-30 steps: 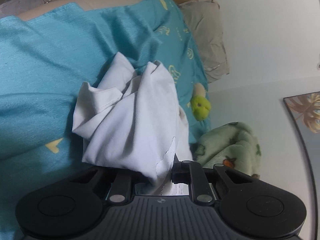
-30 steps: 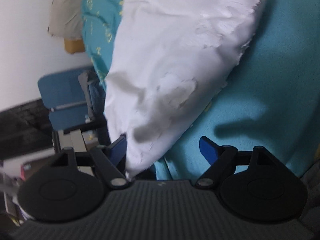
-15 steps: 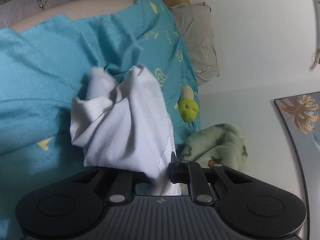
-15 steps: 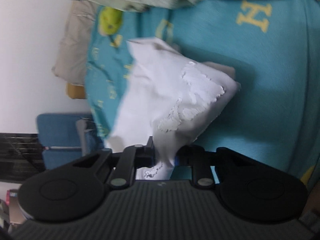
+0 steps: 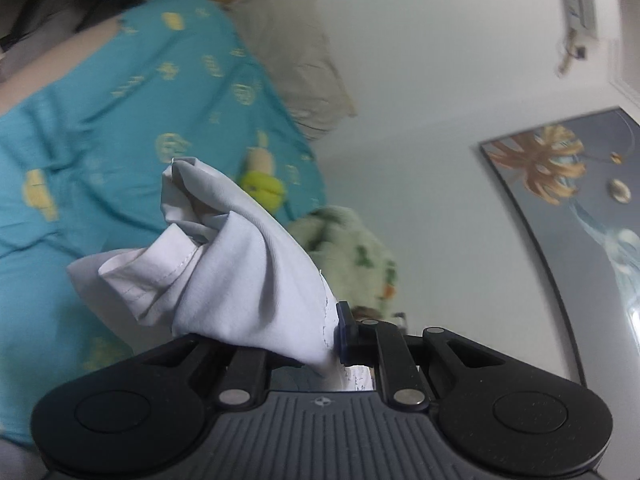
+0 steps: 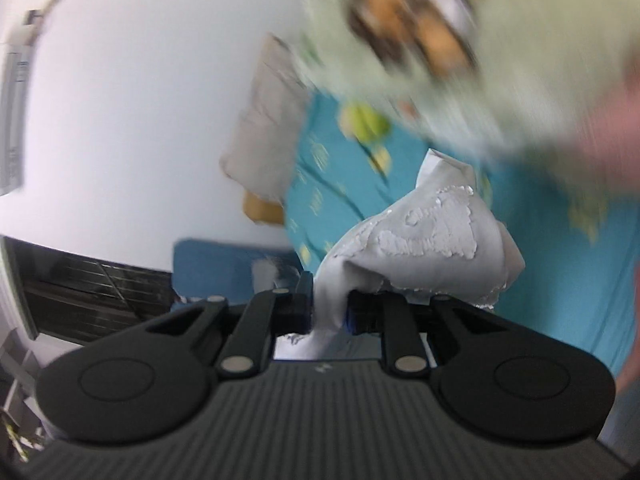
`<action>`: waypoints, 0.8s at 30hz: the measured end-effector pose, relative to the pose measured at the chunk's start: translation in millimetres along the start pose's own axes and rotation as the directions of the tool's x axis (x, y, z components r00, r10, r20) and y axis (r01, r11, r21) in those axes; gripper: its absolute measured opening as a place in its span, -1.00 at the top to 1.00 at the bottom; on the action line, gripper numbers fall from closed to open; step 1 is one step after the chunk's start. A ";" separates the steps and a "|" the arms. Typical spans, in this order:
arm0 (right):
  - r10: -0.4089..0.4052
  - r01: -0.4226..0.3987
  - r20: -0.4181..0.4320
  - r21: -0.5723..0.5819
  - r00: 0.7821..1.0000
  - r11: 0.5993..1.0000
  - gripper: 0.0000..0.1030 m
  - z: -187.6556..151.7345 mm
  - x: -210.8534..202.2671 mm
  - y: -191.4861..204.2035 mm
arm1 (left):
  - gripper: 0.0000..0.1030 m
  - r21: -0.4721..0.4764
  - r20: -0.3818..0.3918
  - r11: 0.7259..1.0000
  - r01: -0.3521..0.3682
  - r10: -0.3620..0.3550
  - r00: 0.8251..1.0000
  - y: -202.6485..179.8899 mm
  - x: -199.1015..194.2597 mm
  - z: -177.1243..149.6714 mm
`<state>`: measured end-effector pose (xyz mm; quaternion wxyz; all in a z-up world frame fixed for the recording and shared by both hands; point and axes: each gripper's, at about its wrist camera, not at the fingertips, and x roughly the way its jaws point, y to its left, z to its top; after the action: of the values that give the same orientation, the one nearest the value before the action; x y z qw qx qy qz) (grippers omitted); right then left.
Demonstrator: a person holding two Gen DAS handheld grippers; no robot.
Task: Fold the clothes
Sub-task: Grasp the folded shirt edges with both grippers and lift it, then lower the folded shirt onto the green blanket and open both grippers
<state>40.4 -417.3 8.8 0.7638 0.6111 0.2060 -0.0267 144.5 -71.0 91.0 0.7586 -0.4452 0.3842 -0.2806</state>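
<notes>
A white garment (image 5: pixel 240 272) with a cracked white print hangs bunched in the air above a teal bedsheet (image 5: pixel 120 120). My left gripper (image 5: pixel 324 340) is shut on one part of the cloth; the folds cover its left finger. My right gripper (image 6: pixel 328 312) is shut on another part of the same garment (image 6: pixel 424 240), and the printed side faces this camera. The garment is lifted clear of the bed in both views.
A grey pillow (image 5: pixel 292 60) lies at the head of the bed by the white wall. A yellow-green plush toy (image 5: pixel 262 188) and a green patterned blanket (image 5: pixel 352 252) sit at the bed's edge. A framed picture (image 5: pixel 580 216) hangs at right. A blue chair (image 6: pixel 224 268) stands beside the bed.
The right gripper closed on the white garment. Both grippers rose and tilted up, lifting the garment off the bedsheet; more wall now shows in both views.
</notes>
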 end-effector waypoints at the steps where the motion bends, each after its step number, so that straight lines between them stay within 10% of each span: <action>1: 0.013 -0.013 0.028 -0.019 1.000 1.000 0.64 21.3 -7.3 12.2 | 0.72 0.011 -0.016 1.000 0.022 -0.022 1.000 -22.7 18.7 0.8; 12: 0.126 -0.019 0.358 -0.287 0.925 0.958 0.64 232.1 -67.3 93.8 | 0.70 0.174 -0.106 0.941 0.290 -0.274 0.956 -217.4 271.5 -14.4; 17: 0.048 0.088 0.446 -0.279 0.894 0.956 0.64 250.9 -74.2 33.1 | 0.69 0.216 -0.206 0.944 0.249 -0.205 0.957 -186.3 367.5 -55.8; 24: -0.047 0.133 0.394 -0.195 0.918 0.972 0.64 195.6 -84.4 -79.7 | 0.64 0.369 -0.303 0.904 0.217 -0.104 0.947 -110.7 372.7 -116.7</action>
<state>-4.8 -639.9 -2.4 0.8497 0.4962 0.0810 -0.1591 242.0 -460.2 29.5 0.7461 -0.2686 0.3825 -0.4742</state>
